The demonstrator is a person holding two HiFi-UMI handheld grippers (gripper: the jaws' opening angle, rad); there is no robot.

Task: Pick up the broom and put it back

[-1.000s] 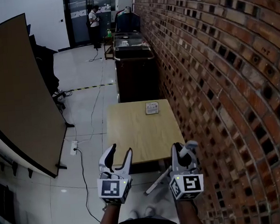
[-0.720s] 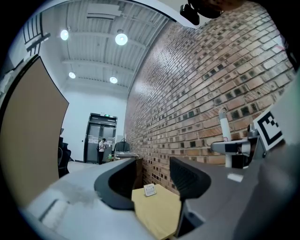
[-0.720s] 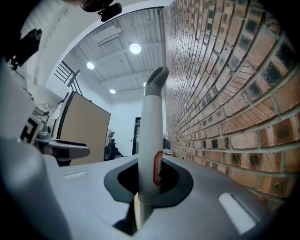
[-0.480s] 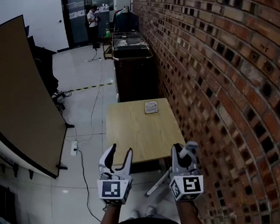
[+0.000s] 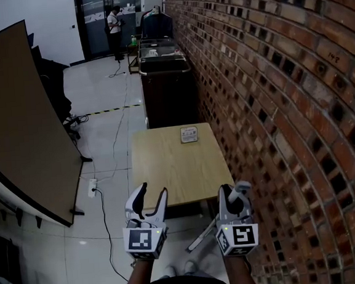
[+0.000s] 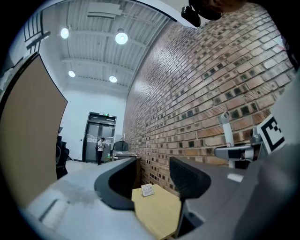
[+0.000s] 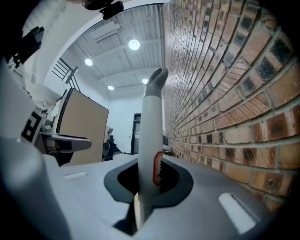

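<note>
White broom handle (image 7: 151,136) between fingers (image 7: 182,182) of right gripper (image 5: 233,196)

Table (image 5: 168,173) beside wall (image 5: 272,99) at right; small box (image 5: 189,135), perhaps, on far end; board (image 5: 22,127) left.

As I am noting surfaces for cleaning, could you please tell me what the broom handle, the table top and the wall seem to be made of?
Broom handle, clamped in the right gripper: likely plastic or painted metal, smooth pale grey with a soft sheen. Table top: wood or wood-look laminate, matte light tan. Wall: rough red-brown brick with mortar joints.
</note>
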